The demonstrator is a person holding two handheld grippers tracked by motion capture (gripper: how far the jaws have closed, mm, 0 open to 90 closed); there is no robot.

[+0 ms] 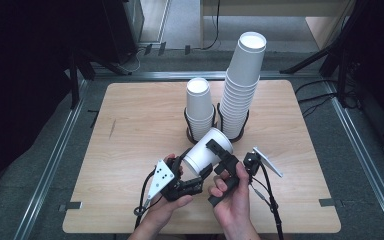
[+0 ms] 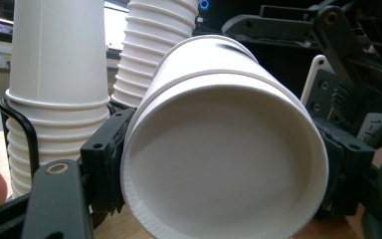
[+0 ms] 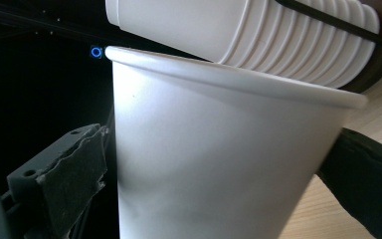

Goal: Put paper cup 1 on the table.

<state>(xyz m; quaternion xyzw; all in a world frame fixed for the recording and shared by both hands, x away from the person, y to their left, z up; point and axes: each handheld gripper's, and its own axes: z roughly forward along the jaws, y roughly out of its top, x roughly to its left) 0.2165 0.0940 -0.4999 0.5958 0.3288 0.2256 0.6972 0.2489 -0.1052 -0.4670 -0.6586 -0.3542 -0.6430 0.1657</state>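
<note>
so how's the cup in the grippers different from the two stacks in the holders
The held cup lies tilted on its side between the left gripper and right gripper; the short stack and tall stack stand upside down in black wire holders. The held cup is off the table; the stacks rest on it. The tall stack leans and rises higher than the short stack. All are plain white paper cups.

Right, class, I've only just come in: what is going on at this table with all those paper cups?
A person holds tongs in each hand over a wooden table. The left tongs are shut on a white paper cup, held tilted above the table. The right tongs straddle the same cup; whether they press on it is unclear. Behind stand a short cup stack and a tall cup stack, each in a black wire holder.
</note>
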